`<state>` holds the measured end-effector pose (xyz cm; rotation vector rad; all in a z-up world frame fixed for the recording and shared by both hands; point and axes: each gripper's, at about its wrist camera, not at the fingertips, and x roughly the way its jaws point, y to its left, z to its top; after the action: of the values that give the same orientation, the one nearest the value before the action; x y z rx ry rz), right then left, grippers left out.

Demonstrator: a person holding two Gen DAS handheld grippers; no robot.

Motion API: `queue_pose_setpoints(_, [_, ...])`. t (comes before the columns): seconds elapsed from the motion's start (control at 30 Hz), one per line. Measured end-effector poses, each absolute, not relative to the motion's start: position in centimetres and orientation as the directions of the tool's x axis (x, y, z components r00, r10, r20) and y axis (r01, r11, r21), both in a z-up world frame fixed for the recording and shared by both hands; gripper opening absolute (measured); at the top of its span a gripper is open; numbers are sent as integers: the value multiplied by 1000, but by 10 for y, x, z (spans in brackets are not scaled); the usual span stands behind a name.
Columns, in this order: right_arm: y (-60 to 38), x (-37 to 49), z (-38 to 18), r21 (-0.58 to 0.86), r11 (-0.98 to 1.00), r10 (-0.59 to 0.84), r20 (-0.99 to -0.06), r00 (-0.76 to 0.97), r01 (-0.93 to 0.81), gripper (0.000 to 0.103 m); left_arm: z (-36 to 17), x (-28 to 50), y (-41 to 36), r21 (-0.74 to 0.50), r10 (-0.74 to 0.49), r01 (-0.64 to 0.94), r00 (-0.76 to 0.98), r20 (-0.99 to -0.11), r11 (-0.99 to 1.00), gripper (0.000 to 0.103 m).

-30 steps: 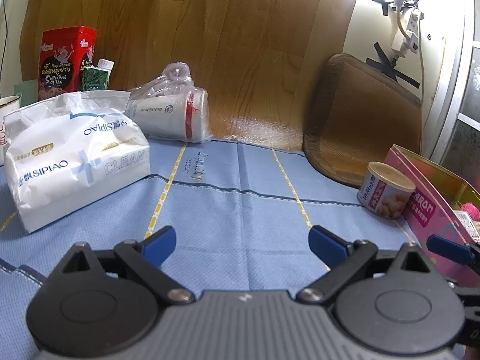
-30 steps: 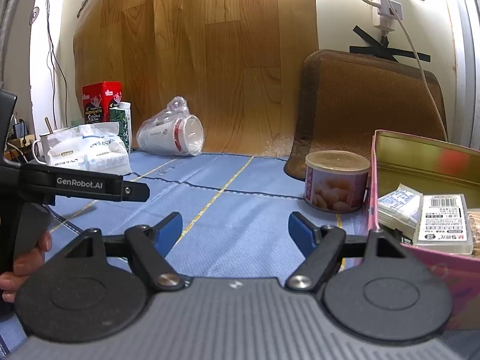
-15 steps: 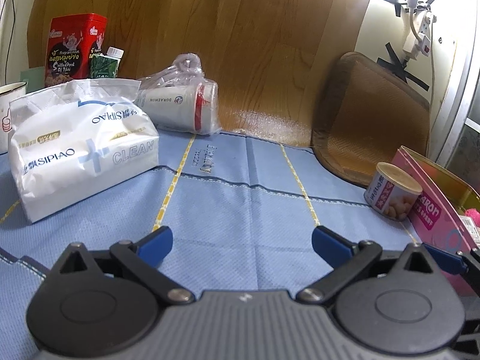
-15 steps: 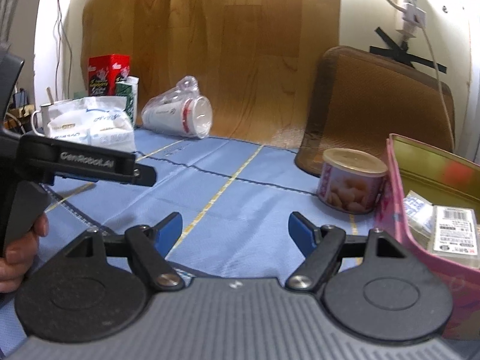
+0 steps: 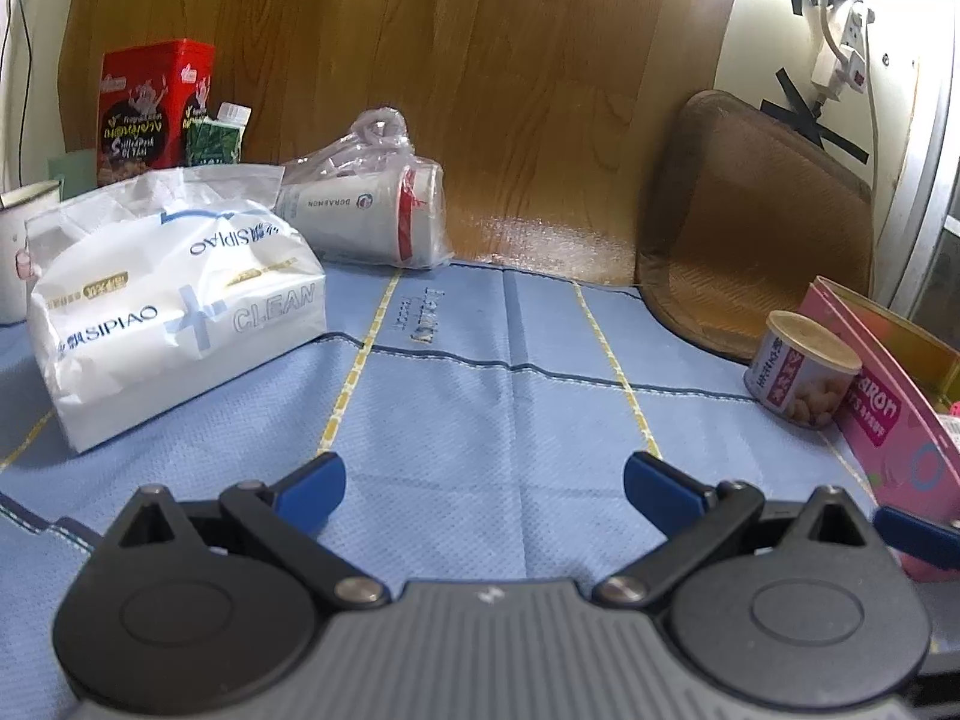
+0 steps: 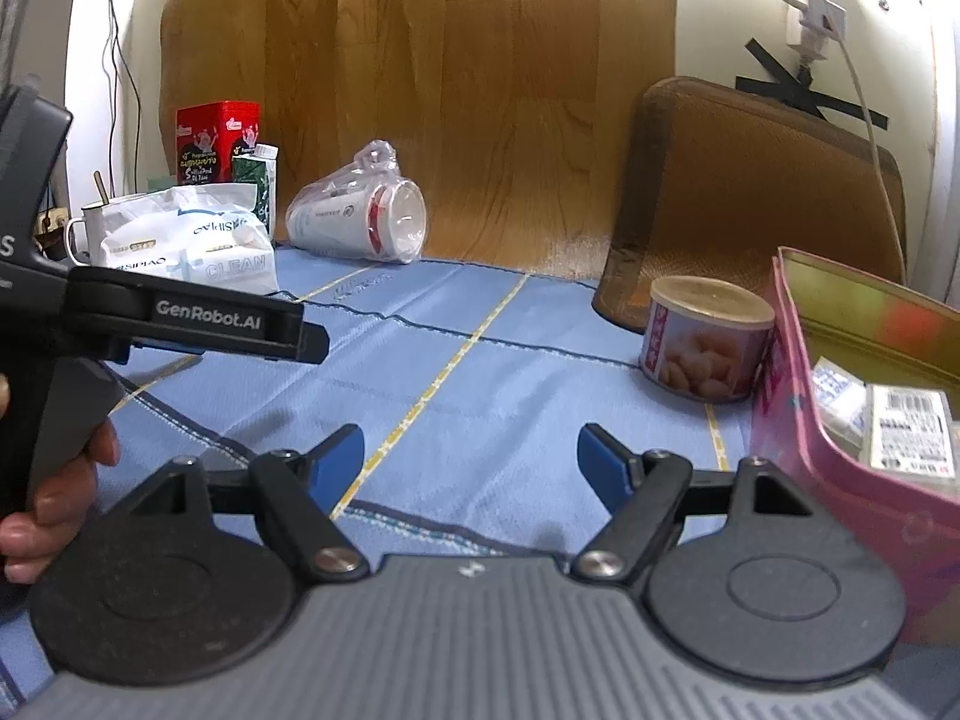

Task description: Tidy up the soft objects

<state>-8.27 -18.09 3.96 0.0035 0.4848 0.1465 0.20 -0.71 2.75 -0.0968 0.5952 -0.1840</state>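
A white SIPIAO tissue pack [image 5: 174, 300] lies on the blue mat [image 5: 480, 396] at the left; it also shows far left in the right wrist view [image 6: 192, 246]. A pink box [image 6: 840, 420] at the right holds small wrapped packets [image 6: 900, 426]. My left gripper [image 5: 485, 483] is open and empty, low over the mat's middle. My right gripper [image 6: 471, 459] is open and empty, just left of the pink box. The left gripper's body [image 6: 180, 318] crosses the right wrist view at the left.
A bagged stack of paper cups [image 5: 366, 216] lies on its side at the back. A red tin [image 5: 153, 108], a green carton [image 5: 213, 141] and a mug [image 5: 15, 246] stand back left. A small can [image 5: 801, 369] stands by the pink box. A brown cushion [image 5: 756, 222] leans on the wall.
Both grippers have moved slightly forward and shifted view; the left one has turned a little toward the right. Both stay open and empty. No object has moved.
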Motion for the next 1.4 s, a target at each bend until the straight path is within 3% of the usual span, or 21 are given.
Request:
queue_pose_setpoints(0.2, [-199, -114, 48, 53, 995, 101, -436, 894, -86, 80, 30, -4, -21, -53, -166, 163, 823, -544, 985, 102])
queue_pose_setpoints(0.63, [-265, -167, 73, 191, 973, -64, -328, 943, 132, 82, 64, -49, -71, 20, -184, 228, 829, -528, 973, 103])
queue_pose_setpoints(1.0, [-296, -187, 64, 314, 927, -95, -338, 937, 207, 83, 80, -78, -105, 56, -206, 275, 825, -527, 960, 103])
queue_pose_setpoints(1.4, [-301, -194, 61, 340, 916, -100, -319, 943, 212, 85, 94, -97, -117, 46, -244, 307, 830, -502, 951, 103])
